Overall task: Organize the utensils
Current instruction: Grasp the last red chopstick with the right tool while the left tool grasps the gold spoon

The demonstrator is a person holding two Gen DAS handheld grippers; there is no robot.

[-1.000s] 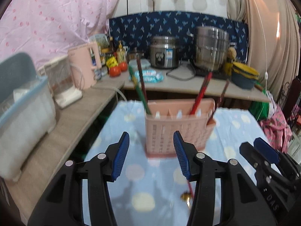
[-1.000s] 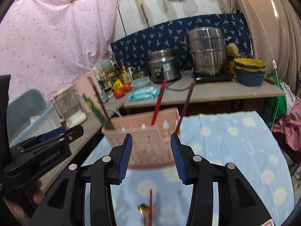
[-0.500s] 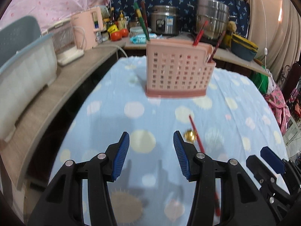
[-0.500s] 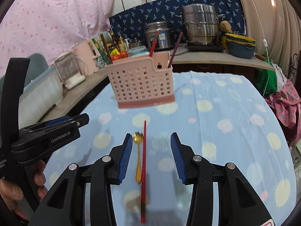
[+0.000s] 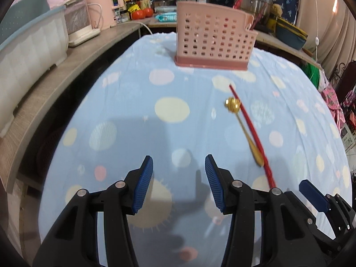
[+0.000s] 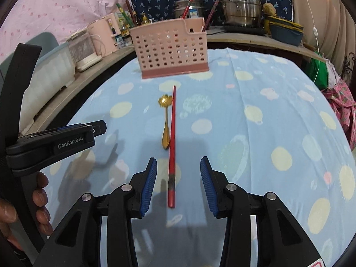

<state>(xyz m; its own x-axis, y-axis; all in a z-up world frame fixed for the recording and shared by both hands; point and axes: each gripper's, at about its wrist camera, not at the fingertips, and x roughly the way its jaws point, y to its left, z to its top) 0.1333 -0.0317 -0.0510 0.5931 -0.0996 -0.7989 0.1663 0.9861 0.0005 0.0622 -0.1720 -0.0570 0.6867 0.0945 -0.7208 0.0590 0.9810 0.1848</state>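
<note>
Two utensils left loose on the dotted blue cloth (image 6: pixel 255 93): red chopstick (image 6: pixel 171 142) and small gold spoon (image 6: pixel 165 122), side by side and touching or nearly so, both pointing toward the pink slotted caddy (image 6: pixel 171 51) at the far end of the table. Already standing in that caddy, a few sticks, red, dark and green. Step in hand, by the look of it: approach to pick up the chopstick. Right gripper (image 6: pixel 178 178) poised low over the near end of the red stick, blue pads to either side of it, jaws closing but with clear gaps remaining, so nothing gripped as yet. Left gripper (image 5: pixel 179 178) hovering over bare cloth, about half open and empty, well to the left of both utensils, with the tip of the other tool visible at lower right in its view. Next move, as judged: a little lower and centred on the stick, then pinch it without catching the spoon handle lying right against it farther up the shaft. Grasp near the butt end probably safest, since only the chopstick reaches that far. After that, lift, tip upright, and drop into a free compartment of the caddy; which compartment suits cannot be told from here. Spoon to follow.
</note>
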